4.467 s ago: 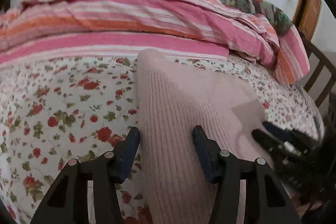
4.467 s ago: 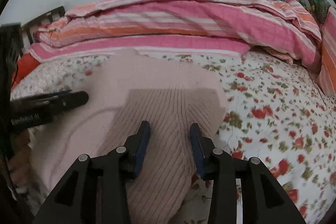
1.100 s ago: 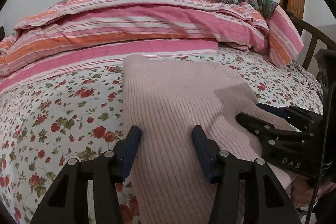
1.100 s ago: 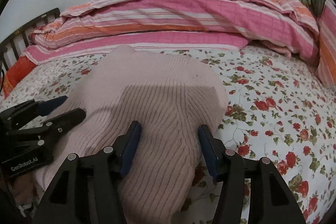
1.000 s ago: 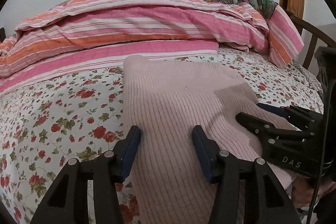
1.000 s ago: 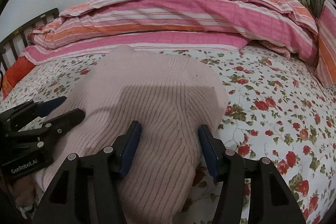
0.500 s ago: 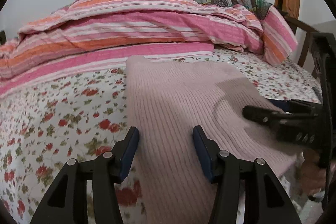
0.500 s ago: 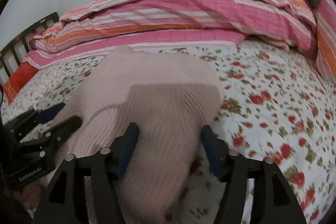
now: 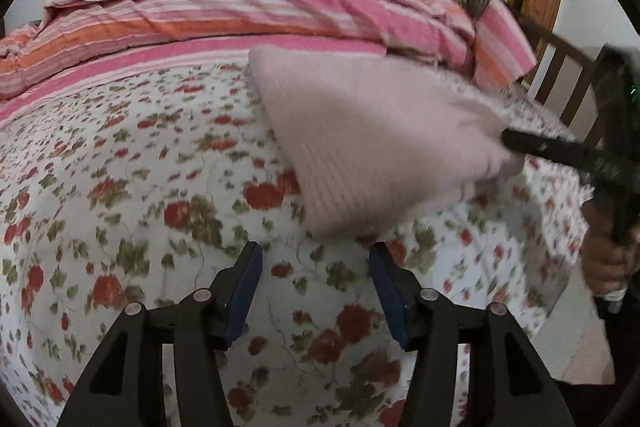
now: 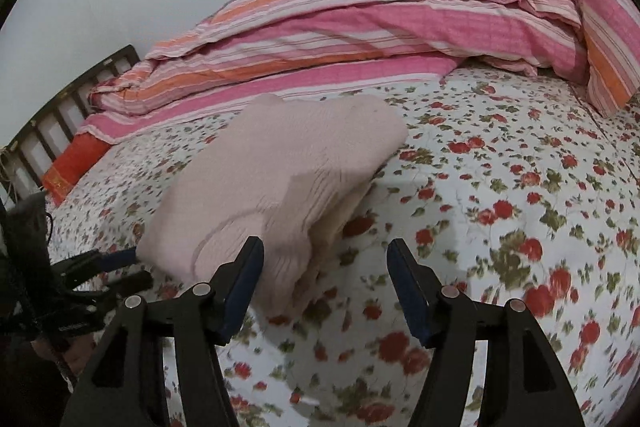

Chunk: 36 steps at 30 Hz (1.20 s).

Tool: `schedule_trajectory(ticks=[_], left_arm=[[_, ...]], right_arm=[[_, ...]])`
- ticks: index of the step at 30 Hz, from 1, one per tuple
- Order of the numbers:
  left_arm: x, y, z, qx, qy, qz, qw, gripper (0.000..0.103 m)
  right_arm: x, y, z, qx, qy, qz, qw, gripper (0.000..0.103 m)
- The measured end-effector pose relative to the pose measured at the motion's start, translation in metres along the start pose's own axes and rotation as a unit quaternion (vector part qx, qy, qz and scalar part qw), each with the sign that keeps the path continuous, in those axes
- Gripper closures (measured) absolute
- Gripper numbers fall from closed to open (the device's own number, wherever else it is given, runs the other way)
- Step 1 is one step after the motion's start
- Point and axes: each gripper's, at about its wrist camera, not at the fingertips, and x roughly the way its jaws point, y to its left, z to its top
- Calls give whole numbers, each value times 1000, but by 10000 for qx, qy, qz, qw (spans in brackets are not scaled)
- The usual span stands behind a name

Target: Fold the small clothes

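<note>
The folded pink knit garment (image 10: 280,183) lies on the floral bedsheet (image 10: 500,187), layers stacked at its near edge. In the right wrist view it sits at about eleven o'clock from the right gripper (image 10: 324,283), whose jaws have just been opening and stand apart with nothing between them. In the left wrist view the garment lies at one o'clock from the left gripper (image 9: 316,289), jaws apart over bare sheet. At twelve o'clock, beyond the garment, is a striped pink quilt (image 10: 360,27). No containers show.
</note>
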Motion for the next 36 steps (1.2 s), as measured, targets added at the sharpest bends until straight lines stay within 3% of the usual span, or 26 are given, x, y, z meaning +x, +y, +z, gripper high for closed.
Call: schedule_trajectory(ticks=[6,13,16,20,23,29,36], left_arm=[[4,-5,11,-154,-194,-71,9997,62],[-2,-6,10,-163,-113,-144,9997,62],[-13,1,5,-225,-164,-155,9995,62],[-24,15,-2,-478,-231,-152,9985,61],[-26,26,-3,-693,-237,-131,9972,61],[-33,30,0,-745,-322,-88,9967,61],[-29,18,14,-638,-403,-253,9968,61]], right_arm=[[-9,-1,-14,-63,98,162,9998,39],[14,9,-36,-166,360,326,9987,48],[20,16,-37,-290,145,285,9991,49],[29,17,-32,-173,56,409,9990,61],[38,18,-31,-205,114,387,9990,87],[13,6,-30,-287,-333,316,9985,95],[9,-1,-36,-333,-242,151,9990,98]])
